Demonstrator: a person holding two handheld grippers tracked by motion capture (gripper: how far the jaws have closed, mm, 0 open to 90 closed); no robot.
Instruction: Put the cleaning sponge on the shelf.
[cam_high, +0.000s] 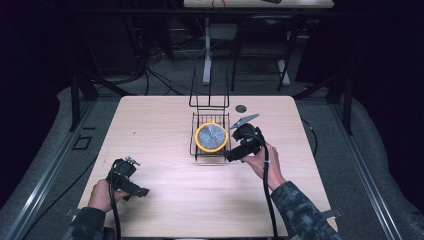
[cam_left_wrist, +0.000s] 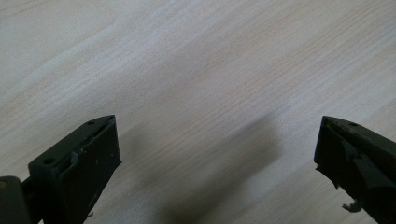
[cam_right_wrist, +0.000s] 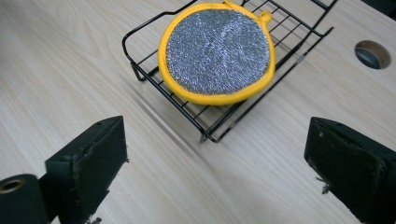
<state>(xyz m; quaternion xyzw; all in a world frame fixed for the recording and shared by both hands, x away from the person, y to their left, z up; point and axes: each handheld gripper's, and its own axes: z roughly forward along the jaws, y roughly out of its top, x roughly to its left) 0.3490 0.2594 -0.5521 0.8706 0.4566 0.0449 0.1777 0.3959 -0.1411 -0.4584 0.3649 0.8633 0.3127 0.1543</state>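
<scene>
Pad, round and grey with a yellow edge, lies in the black wire rack in the middle of the counter. Right gripper sits just beside the rack, fingers wide, holding nothing. Left gripper is well apart, fingers wide over bare wood.

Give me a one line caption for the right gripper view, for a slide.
Open right gripper poised above the wooden table, facing a yellow-rimmed scouring pad lying in a black wire rack.
</scene>
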